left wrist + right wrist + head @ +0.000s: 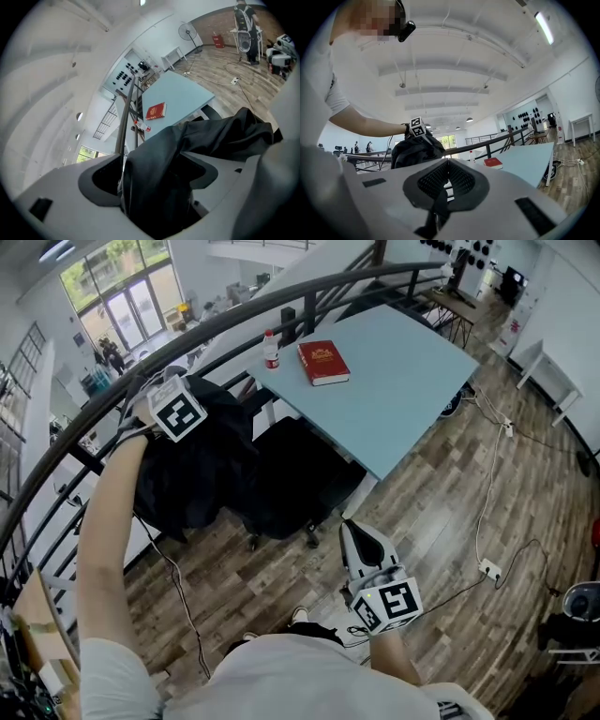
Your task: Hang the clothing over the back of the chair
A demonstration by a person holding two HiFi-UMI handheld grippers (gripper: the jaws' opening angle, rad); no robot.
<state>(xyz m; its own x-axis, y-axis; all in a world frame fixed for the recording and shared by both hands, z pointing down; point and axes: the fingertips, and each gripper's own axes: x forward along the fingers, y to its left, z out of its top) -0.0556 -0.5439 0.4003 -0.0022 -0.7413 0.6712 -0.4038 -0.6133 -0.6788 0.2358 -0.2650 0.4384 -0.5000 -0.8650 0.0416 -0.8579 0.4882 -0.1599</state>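
The black clothing [202, 474] lies bunched over the back of a black office chair [300, 488] by the railing. My left gripper [183, 418] is on top of it at the upper left. In the left gripper view its jaws stand wide apart, with a fold of the clothing [211, 136] still lying between them; the left gripper [157, 187] is open. My right gripper [361, 542] hangs low near the floor, apart from the chair. In the right gripper view the right gripper [447, 180] is shut on nothing, and the clothing [415, 150] shows far off.
A light blue table [412, 381] stands behind the chair with a red book [322, 363] and a bottle [271, 350] on it. A dark railing [309, 292] runs along the back. A cable and a socket [487, 568] lie on the wooden floor at the right.
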